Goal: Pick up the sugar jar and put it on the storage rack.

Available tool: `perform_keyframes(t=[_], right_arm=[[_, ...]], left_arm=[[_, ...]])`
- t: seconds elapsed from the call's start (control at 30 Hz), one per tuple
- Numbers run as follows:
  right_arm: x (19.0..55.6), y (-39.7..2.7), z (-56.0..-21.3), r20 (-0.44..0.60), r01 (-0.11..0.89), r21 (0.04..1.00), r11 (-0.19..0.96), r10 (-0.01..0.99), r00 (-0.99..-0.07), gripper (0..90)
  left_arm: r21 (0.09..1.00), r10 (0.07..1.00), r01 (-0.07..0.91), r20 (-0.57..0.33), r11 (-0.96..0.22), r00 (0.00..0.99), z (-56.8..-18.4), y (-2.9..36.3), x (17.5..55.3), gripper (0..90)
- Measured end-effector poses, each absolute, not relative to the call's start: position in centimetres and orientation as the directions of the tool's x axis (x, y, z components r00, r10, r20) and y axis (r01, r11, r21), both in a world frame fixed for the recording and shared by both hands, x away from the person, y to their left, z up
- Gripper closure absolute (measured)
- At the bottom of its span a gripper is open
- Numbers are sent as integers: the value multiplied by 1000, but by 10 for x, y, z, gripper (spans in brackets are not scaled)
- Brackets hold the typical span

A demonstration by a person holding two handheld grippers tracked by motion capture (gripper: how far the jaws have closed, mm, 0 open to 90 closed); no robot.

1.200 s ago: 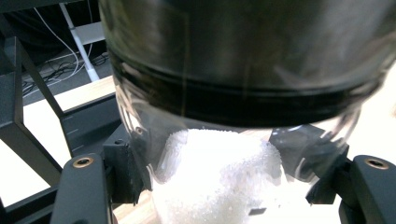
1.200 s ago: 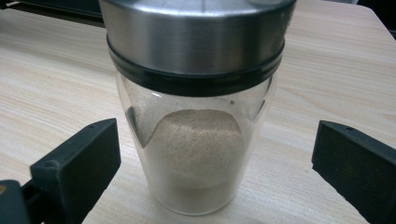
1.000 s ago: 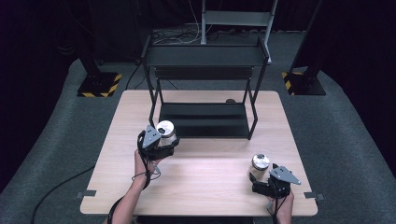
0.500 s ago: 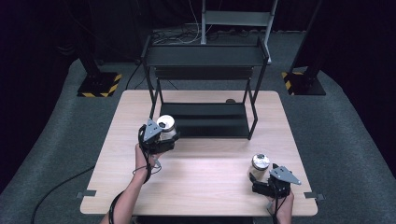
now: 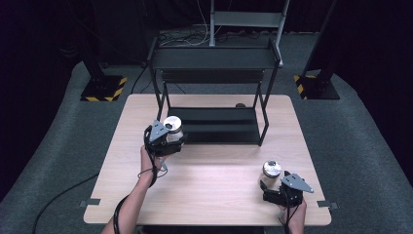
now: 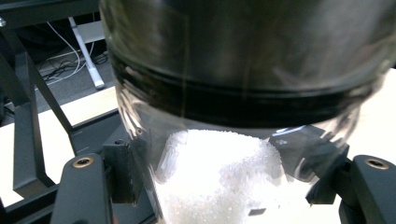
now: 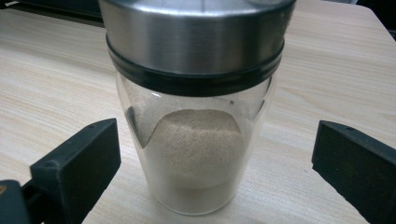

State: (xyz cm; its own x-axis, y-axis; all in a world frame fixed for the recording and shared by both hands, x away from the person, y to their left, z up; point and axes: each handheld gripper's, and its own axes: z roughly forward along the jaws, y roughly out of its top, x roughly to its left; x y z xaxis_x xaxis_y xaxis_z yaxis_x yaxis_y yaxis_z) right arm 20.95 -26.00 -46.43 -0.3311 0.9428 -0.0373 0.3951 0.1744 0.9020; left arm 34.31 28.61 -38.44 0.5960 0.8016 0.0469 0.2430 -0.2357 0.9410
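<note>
While the left hand-held gripper (image 5: 168,139) clamps a jar of white grains (image 6: 224,186), the right hand-held gripper (image 5: 272,187) stands wide open around a jar of tan powder (image 7: 196,154).

The white-grain jar (steel-lidded, like the other) sits at the black rack's (image 5: 214,124) lower-shelf front-left corner; the tan one rests upright on the tabletop (image 5: 214,185), between the spread jaws, touching neither.

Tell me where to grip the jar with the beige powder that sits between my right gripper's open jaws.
Grip the beige-powder jar on its straight glass wall, below the steel lid, coming in level from the near table edge as the right gripper already faces. It stands upright on the table, and the lid overhangs the glass, so a higher grip would probably slip.
</note>
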Motion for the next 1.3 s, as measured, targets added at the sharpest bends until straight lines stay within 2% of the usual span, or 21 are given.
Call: perform_keyframes(t=[1.3], right_arm=[[210,-260,-464,-34,399,900,174,942,-333,4]], left_arm=[[943,806,217,82,-254,587,-358,281,365,301]])
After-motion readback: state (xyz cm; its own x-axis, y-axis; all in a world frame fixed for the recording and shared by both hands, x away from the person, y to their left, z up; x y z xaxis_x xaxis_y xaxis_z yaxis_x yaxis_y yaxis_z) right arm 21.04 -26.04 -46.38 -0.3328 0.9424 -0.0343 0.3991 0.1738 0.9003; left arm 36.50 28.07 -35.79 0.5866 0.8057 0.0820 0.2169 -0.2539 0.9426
